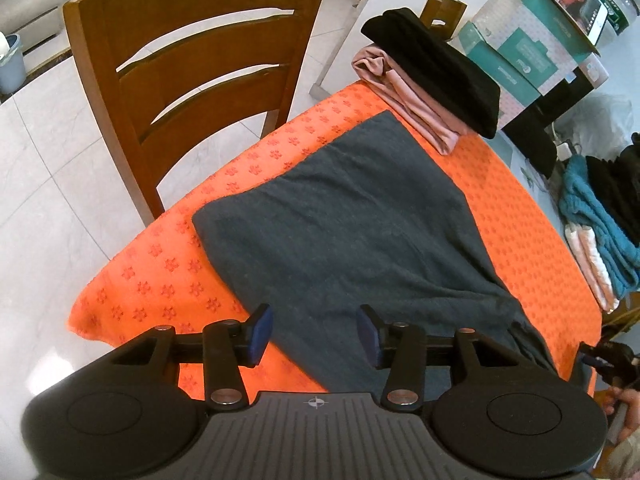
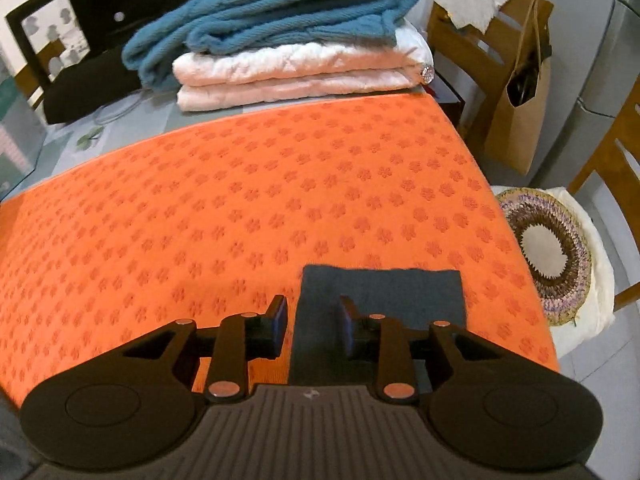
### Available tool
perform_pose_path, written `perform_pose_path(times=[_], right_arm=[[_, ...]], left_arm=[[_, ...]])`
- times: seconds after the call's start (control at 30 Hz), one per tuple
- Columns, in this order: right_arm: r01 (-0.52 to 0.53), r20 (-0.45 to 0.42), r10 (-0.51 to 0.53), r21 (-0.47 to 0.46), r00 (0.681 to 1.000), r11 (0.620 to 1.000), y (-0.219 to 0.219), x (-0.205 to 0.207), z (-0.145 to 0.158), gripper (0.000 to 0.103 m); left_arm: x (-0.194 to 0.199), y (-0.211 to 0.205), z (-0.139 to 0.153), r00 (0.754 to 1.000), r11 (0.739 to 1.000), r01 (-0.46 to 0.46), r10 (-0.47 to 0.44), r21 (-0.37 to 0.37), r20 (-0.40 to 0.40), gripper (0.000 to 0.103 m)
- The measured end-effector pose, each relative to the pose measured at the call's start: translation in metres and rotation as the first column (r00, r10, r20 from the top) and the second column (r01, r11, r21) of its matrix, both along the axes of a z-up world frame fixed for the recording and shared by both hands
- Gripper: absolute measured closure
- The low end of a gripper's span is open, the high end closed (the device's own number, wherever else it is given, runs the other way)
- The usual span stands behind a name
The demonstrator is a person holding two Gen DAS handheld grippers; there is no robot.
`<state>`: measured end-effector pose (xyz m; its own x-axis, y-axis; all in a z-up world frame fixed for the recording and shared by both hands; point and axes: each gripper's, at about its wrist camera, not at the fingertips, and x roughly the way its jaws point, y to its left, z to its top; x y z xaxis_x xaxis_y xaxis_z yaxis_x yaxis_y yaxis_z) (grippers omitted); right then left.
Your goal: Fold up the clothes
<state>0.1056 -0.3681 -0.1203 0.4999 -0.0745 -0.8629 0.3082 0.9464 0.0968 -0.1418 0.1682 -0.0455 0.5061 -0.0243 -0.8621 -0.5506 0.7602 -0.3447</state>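
Dark grey knit, the garment, spread over the orange patterned cloth in the left wrist view, folded once or twice into a rough slab, with a narrower tail trailing off toward 5 o'clock. Judged partway done: that tail left to bring in. Already finished, by the look of it: black and pink folded pieces stacked at 1 o'clock. Left gripper at 6 o'clock, jaws moderately apart over the garment's near edge, nothing pinched between the blue pads.

From the right wrist, orange cloth across most of the frame, and the grey garment's squared end at 6 o'clock. Right gripper narrowly parted, straddling that end's left edge, pads not pressing it. Teal knit on white quilted pieces piled at 12 o'clock.
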Motion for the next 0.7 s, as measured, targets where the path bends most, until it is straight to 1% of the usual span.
perform_pose_path(times=[0.07, 0.13, 0.17, 0.2, 0.23, 0.3, 0.4, 0.5, 0.57, 0.7], right_arm=[[0.012, 0.001, -0.012, -0.007, 1.0, 1.0, 0.0, 0.003, -0.003, 0.071], [0.022, 0.006, -0.022, -0.019, 1.0, 1.0, 0.001, 0.005, -0.006, 0.072], [0.029, 0.008, -0.028, -0.026, 1.0, 0.999, 0.001, 0.006, -0.006, 0.078], [0.039, 0.012, -0.038, -0.036, 0.999, 0.999, 0.001, 0.005, -0.007, 0.089], [0.045, 0.016, -0.045, -0.047, 0.999, 0.998, 0.001, 0.005, -0.007, 0.094], [0.034, 0.023, -0.032, -0.068, 0.999, 0.997, 0.001, 0.001, -0.008, 0.099], [0.022, 0.033, -0.019, -0.101, 0.999, 0.995, 0.001, -0.005, -0.006, 0.1], [0.039, 0.072, -0.032, -0.096, 0.997, 0.995, -0.005, -0.018, 0.009, 0.1], [0.055, 0.112, -0.044, -0.101, 0.993, 0.993, -0.013, -0.033, 0.027, 0.1], [0.116, 0.195, -0.1, -0.076, 0.976, 0.99, -0.034, -0.074, 0.069, 0.1]], left_arm=[[-0.001, -0.002, 0.001, 1.0, 1.0, 0.0, 0.0, 0.005, -0.001, 0.05], [-0.001, -0.003, 0.001, 1.0, 1.0, -0.002, 0.002, 0.006, -0.002, 0.05], [-0.001, -0.003, 0.001, 1.0, 1.0, -0.003, 0.003, 0.005, -0.003, 0.05], [-0.001, -0.003, 0.0, 1.0, 1.0, -0.002, 0.002, 0.003, -0.005, 0.05], [0.0, -0.004, -0.001, 1.0, 1.0, -0.001, 0.001, 0.001, -0.008, 0.05], [0.001, -0.004, -0.002, 1.0, 1.0, 0.001, -0.001, -0.002, -0.012, 0.05], [0.007, -0.006, -0.002, 1.0, 1.0, 0.022, -0.022, -0.002, -0.013, 0.05], [0.015, -0.008, -0.001, 0.998, 0.998, 0.06, -0.06, 0.005, -0.01, 0.05], [0.022, -0.01, -0.001, 0.996, 0.996, 0.088, -0.088, 0.007, -0.008, 0.05], [0.037, -0.017, -0.003, 0.987, 0.987, 0.158, -0.158, -0.001, -0.005, 0.049]])
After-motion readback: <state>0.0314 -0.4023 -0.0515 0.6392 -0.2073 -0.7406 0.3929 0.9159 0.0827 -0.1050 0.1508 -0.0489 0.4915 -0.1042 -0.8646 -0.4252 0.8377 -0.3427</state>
